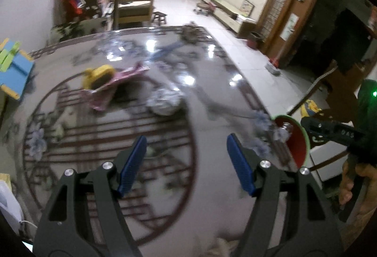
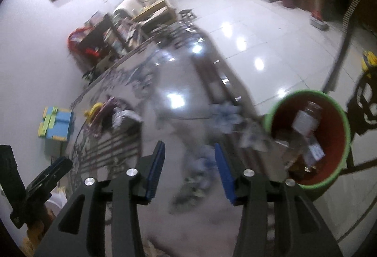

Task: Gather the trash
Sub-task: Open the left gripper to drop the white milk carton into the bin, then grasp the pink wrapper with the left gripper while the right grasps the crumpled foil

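Observation:
A yellow banana peel (image 1: 99, 74) lies on a pink wrapper (image 1: 110, 90) on the glossy patterned table (image 1: 165, 186). A crumpled silver wrapper (image 1: 163, 101) lies just right of them. My left gripper (image 1: 186, 158) is open and empty above the near part of the table. A red bin with a green rim (image 2: 311, 134) stands beyond the table's right edge and holds a bottle (image 2: 306, 118) and other trash. My right gripper (image 2: 188, 162) is open and empty beside the bin. The peel (image 2: 93, 110) and wrappers (image 2: 122, 115) show far left in the right wrist view.
A blue and green toy (image 1: 13, 71) sits off the table's left edge. A dark clump (image 1: 190, 33) lies at the table's far edge. Beyond are a tiled floor, shelves, a stool (image 1: 159, 17) and a small red bin (image 1: 254, 39).

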Motion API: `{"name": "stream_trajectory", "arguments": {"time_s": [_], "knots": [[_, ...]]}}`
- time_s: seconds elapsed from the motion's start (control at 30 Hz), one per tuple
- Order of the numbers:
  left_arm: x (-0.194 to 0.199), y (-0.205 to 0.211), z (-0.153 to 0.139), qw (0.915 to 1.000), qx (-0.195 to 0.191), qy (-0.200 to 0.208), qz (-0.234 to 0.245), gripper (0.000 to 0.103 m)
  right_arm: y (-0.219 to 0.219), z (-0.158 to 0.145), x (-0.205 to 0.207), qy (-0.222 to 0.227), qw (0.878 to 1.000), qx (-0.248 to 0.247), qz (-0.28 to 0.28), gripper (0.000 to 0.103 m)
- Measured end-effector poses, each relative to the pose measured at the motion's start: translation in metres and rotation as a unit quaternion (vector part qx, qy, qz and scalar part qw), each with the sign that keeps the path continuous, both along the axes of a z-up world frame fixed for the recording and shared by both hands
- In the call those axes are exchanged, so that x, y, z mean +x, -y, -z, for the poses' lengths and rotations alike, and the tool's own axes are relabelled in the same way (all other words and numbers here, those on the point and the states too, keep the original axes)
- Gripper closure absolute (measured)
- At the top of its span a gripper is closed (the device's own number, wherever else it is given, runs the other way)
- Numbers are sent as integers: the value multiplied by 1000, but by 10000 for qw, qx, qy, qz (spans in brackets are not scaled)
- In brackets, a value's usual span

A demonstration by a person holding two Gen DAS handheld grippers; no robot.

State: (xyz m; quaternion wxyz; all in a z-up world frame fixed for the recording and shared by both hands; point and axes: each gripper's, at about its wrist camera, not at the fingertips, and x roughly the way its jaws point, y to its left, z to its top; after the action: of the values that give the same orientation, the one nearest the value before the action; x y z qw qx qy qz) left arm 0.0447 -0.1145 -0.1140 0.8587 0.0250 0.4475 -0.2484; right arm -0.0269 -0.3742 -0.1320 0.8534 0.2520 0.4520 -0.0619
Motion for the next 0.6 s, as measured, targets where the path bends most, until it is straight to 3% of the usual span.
{"name": "stream_trajectory", "arguments": {"time_s": [0.27, 0.5, 0.6], "knots": [[31, -47, 12, 9992, 6, -56, -395, 35, -82, 14, 99, -33, 9946, -214, -1018, 38], [64, -71, 25, 9972, 30, -120, -733, 35, -134, 64, 187, -594, 9814, -471, -1764, 34], [79, -83, 33, 9954, 9, -202, -931, 35, -144, 85, 205, -753, 9761, -496, -1978, 34]]}}
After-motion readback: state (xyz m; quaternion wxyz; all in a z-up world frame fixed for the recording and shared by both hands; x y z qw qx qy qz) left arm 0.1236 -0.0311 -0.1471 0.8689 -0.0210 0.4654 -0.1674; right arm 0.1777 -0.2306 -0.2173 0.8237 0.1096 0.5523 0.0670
